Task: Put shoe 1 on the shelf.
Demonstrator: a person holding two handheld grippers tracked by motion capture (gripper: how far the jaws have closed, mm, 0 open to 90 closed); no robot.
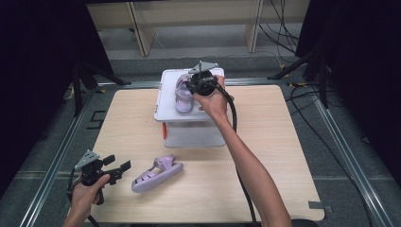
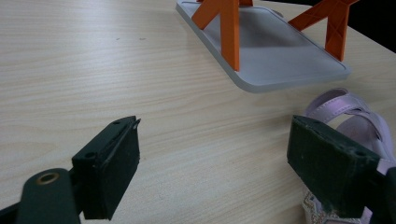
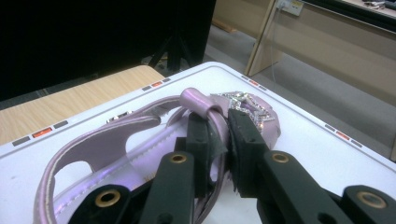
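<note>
Table (image 1: 265,156): pale wood-grain top, rounded corners.
Stand (image 1: 168,106): smooth white two-tier platform on orange legs, at the table's far middle; the left gripper view showed its grey base plate and legs.
Right arm: stretched forward over the table to the stand's top.
Sandal on stand (image 3: 107,140): glossy lilac straps, stitched sole, glittery star trim seen in the right gripper view.
Second sandal (image 1: 157,174): lilac, lying on the table in front of the stand.
Right gripper (image 3: 224,140): clenched on a strap of the sandal on stand.
Left gripper (image 1: 119,166): released, jaws wide, near the table's front-left edge, just beside the second sandal.
</note>
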